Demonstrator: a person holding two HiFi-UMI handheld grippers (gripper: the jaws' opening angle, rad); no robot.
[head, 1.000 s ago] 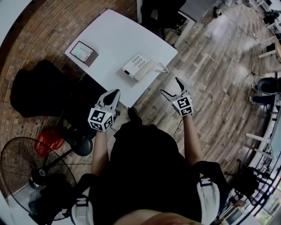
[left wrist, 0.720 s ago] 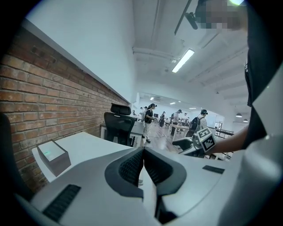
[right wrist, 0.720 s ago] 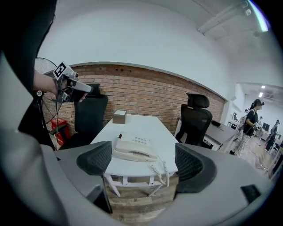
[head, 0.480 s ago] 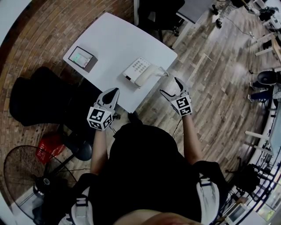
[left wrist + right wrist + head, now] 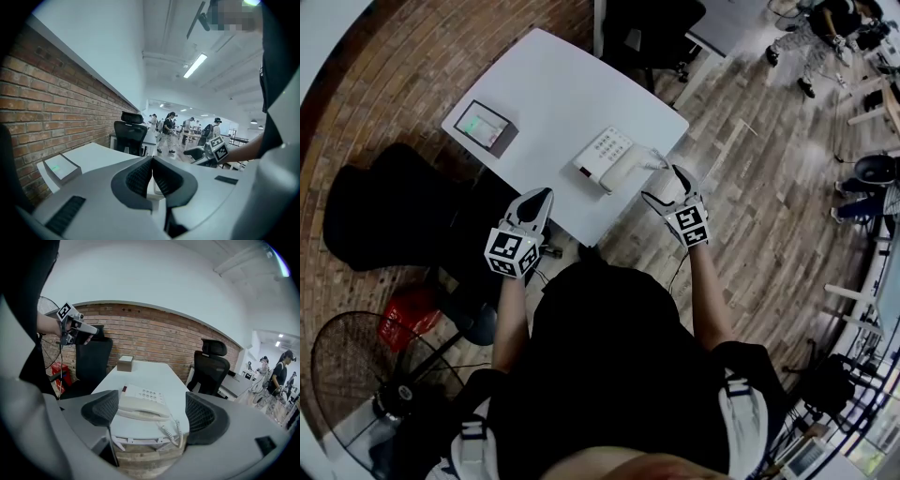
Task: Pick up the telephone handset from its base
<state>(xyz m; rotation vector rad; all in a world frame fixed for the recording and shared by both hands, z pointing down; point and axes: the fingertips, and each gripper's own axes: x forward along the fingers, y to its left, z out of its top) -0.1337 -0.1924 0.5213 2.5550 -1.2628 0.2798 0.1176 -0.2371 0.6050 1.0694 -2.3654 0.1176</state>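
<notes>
My left gripper (image 5: 542, 199) hovers off the white desk's (image 5: 562, 84) near edge, fingers pressed together, empty. The cream plastic handset (image 5: 622, 169) lies on its white keypad base (image 5: 602, 148) near the right corner; my right gripper (image 5: 664, 184) faces it, fingers spread wide.

Brick wall (image 5: 140, 329), wood floor (image 5: 750, 187)

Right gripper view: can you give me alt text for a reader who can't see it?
The right tool, jaws open and empty, frames a white handset resting on its base near the front edge of a white table. The coiled cord hangs over that edge; a small box sits farther back, before a brick wall.
</notes>
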